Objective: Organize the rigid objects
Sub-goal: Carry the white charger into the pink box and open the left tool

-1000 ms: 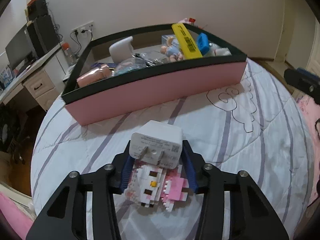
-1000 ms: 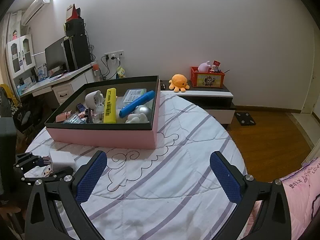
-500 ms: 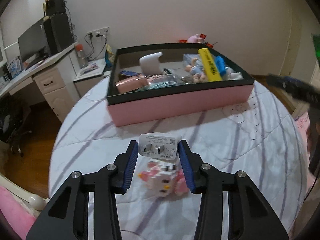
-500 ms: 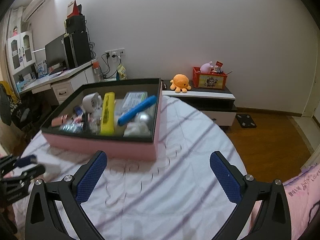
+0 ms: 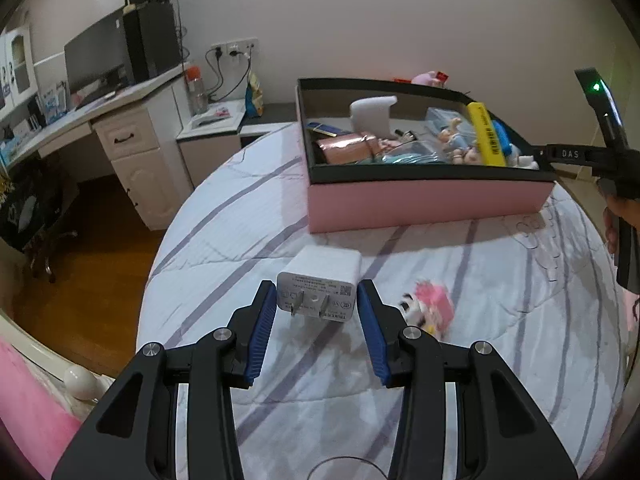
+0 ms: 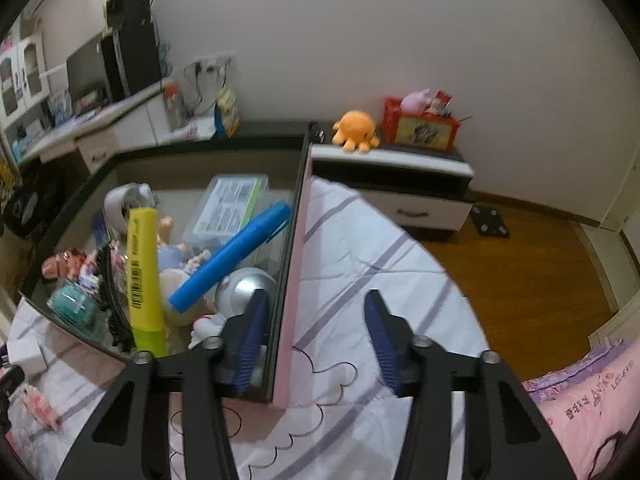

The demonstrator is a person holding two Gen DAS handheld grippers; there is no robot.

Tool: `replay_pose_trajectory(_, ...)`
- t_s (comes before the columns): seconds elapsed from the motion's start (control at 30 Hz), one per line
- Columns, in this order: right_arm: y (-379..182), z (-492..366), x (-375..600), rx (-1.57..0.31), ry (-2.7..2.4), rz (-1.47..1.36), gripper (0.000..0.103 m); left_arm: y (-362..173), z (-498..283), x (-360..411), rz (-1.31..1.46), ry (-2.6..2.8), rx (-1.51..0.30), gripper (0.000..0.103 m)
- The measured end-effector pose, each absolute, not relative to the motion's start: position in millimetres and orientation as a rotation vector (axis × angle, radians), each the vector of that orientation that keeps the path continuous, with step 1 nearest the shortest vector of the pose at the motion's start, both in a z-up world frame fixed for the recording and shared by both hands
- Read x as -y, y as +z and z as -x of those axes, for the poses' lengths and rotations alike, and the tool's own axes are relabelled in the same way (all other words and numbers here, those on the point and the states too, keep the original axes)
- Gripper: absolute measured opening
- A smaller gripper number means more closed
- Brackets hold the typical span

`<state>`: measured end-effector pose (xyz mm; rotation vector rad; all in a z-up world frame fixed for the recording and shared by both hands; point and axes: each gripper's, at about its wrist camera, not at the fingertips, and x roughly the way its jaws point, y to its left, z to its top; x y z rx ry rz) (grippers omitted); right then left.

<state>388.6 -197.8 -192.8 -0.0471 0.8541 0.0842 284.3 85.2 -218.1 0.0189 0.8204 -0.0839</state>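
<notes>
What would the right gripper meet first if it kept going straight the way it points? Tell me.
Probably the pink box's side wall: the right gripper, whose jaws have just been closing, straddles that wall without pressing it, one finger inside, one outside. Depth is unclear, so the bedspread beyond could come first.

Box [image 5: 424,200] on bed [image 5: 240,240], charger [image 5: 320,284] before it, block toy [image 5: 428,308] right of charger

Two downward wrist views, box [image 5: 424,200] shared
</notes>
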Motion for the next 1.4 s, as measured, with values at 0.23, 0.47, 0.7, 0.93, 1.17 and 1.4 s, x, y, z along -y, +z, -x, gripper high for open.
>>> replay_pose_trajectory(0.23, -207.0, -401.7, 189.6, -0.921, 0.106, 0.078, 0.026, -235.8, -297.3, -87.2, 0.016, -0.102, -0.862, 0.043)
replay_pose_trajectory(0.47, -207.3, -404.0, 191.3, -0.934, 0.120, 0.079, 0.024, -237.1, -303.7, -86.1, -0.006, -0.076, -0.836, 0.040)
replay_pose_trajectory(0.7, -206.5, -402.0, 180.6, -0.941, 0.132, 0.107, 0.010, -204.3, -288.1, -92.7, 0.030, -0.089, -0.746, 0.040)
replay_pose_trajectory(0.93, -206.9, -400.2, 176.6, -0.945, 0.133, 0.112, 0.010, -157.6, -304.3, -82.5, -0.025, -0.131, -0.668, 0.040)
replay_pose_trajectory(1.17, -208.3, -400.4, 177.6, -0.949, 0.134, 0.101, 0.010, -135.0, -358.8, -46.5, -0.104, -0.192, -0.679, 0.040)
replay_pose_trajectory(1.4, -208.8, -402.0, 184.7, -0.959, 0.137, 0.090, 0.010, -167.9, -408.6, -16.1, -0.139, -0.206, -0.795, 0.041)
